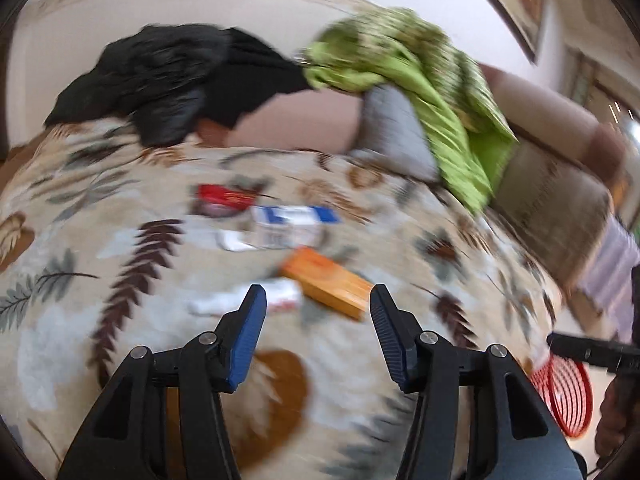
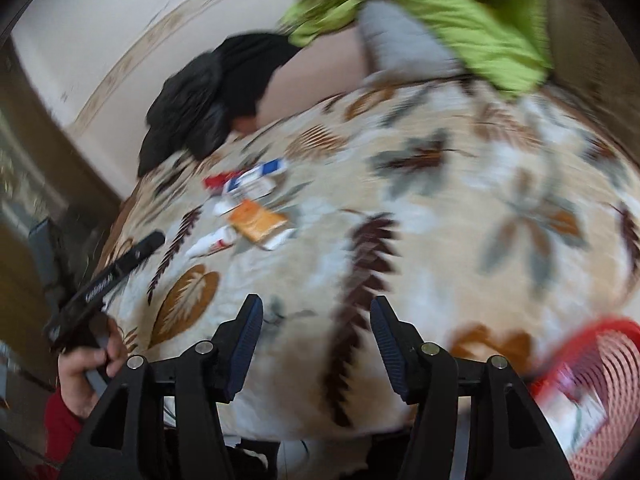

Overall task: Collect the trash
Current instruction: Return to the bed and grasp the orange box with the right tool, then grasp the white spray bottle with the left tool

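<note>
Open bedspread around the litter

We see bare bedspread (image 1: 120, 320) nearside of the orange box (image 1: 326, 282); beyond it, cartons (image 1: 288, 224) crowd together.

Blurred throughout. Left hand-held gripper (image 1: 318, 300) low in the middle, blue pads (image 1: 248, 338) apart, nothing between them. Beyond the tips, on a leaf-patterned bedspread (image 1: 120, 208): an orange box (image 1: 326, 282), a white tube (image 1: 244, 298) just beside it, farther back a blue-and-white carton (image 1: 290, 224) and a red packet (image 1: 224, 198). At the far edge, black clothing (image 1: 176, 80), a green cloth (image 1: 420, 80) draped over a grey pillow (image 1: 394, 132). Red mesh basket (image 1: 566, 396) at lower right.
</note>
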Motion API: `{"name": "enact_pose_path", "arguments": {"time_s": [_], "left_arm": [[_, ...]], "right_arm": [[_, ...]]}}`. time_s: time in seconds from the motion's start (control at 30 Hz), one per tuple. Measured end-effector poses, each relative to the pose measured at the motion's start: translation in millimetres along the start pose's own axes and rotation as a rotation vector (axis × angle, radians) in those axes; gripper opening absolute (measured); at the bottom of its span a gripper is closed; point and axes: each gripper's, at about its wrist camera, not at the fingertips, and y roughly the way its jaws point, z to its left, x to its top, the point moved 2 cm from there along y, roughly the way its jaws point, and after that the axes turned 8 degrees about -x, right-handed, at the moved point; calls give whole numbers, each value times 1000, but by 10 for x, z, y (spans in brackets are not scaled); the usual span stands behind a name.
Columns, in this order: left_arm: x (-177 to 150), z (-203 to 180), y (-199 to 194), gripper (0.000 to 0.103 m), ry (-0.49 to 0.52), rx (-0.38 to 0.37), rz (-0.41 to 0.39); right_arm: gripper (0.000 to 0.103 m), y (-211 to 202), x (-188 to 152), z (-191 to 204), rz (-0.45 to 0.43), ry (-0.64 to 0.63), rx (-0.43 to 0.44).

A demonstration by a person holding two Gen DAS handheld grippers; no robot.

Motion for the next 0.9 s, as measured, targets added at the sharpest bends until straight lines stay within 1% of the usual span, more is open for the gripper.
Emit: {"name": "enact_pose_path", "arguments": {"time_s": [0.03,0.17,0.23,0.3,0.37,0.4,0.47,0.5,0.57,0.6,0.63,0.7,0.73,0.77,0.87,0.9], "left_arm": [[45,213,40,53,-42,3,0],[126,705,186,53,-183,-27,9],[163,875,244,53,-237,-31,19],[197,974,243,53,-276,-43,5],[229,1043,220,53,-301,-60,-12],[239,1069,222,53,-303,-60,-14],[255,1115,237,54,-278,-41,-4],[261,1130,246,54,-265,-31,2],[290,1159,264,54,-231,-10,6],[300,1173,267,54,-219,-9,6],[310,1180,276,54,-211,-12,7],[317,1197,301,55,-202,-20,11],[320,1191,327,55,-195,-32,18],[320,1169,357,55,-183,-41,26],[308,1029,443,55,-124,-66,59],[292,936,483,57,-81,-82,81]], "right_arm": [[63,125,65,97,13,-16,16],[64,762,401,508,79,-81,58],[64,1022,571,663,95,-109,50],[64,1315,753,815,104,-148,45],[64,1547,883,890,91,-166,25],[64,1697,941,915,98,-177,17],[64,1958,979,933,143,-179,7],[64,2000,962,932,156,-179,10],[65,2070,901,998,201,-199,51],[65,2062,845,1062,215,-232,63],[65,2044,785,1126,217,-276,57],[64,2026,648,1248,208,-379,1],[60,2033,608,1256,205,-400,-36],[55,2044,557,1245,209,-409,-73],[54,1966,516,1185,186,-381,-115],[53,1934,521,1149,189,-357,-124]]}}
